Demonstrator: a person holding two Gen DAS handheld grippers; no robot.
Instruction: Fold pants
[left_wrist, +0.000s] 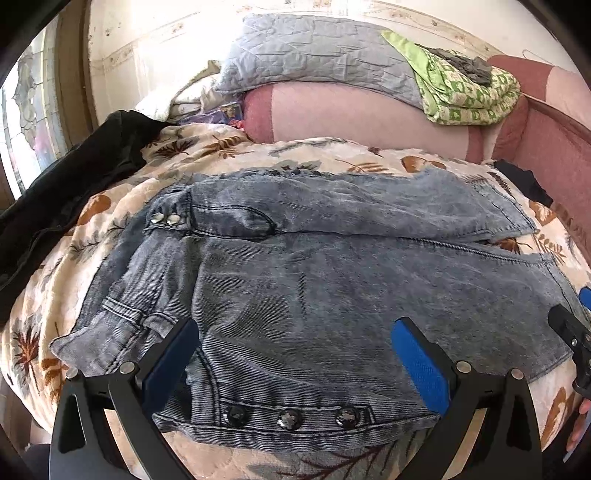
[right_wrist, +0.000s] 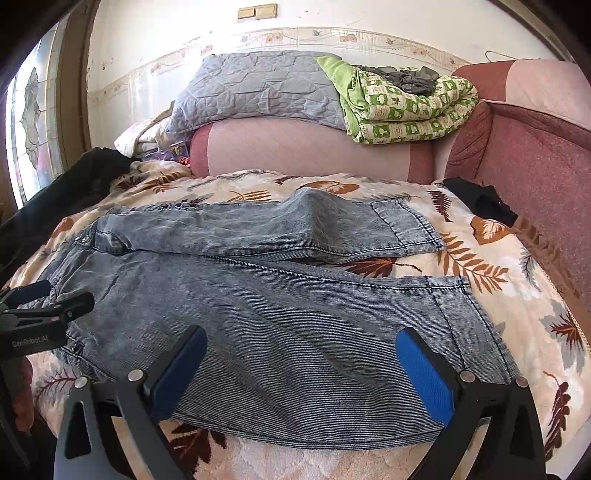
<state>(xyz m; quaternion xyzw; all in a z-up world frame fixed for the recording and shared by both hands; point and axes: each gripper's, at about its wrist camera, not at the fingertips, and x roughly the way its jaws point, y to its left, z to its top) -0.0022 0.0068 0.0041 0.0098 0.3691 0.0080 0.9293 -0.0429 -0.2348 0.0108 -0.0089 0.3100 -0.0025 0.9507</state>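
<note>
Worked on a bed covered by a cream quilt (right_wrist: 491, 280) printed with brown and grey leaves. Noted a pink and maroon headboard (right_wrist: 306, 147) along the far edge, with a folded grey quilt (right_wrist: 258, 88) and a green patterned blanket (right_wrist: 410, 110) stacked on top, the two touching. Recorded a white wall with a floral border behind, a stained-glass window (right_wrist: 33, 122) at far left, and a black garment (left_wrist: 66, 184) heaped on the left edge of the bed. Found the pants (right_wrist: 280, 317), faded blue denim, spread flat across the middle of the quilt, waistband to the left, both legs running rightward and lying side by side, the far leg slightly humped near the knee. Seen in the left wrist view: waistband with three dark buttons (left_wrist: 290, 419) nearest the camera. Held the left gripper (left_wrist: 295, 354) low over the waist end, blue-padded fingers spread wide, gripping nothing. Held the right gripper (right_wrist: 301, 369) low over the near leg toward the cuff, fingers likewise spread wide, nothing between them. Could not tell whether either set of finger tips touched the denim.
</note>
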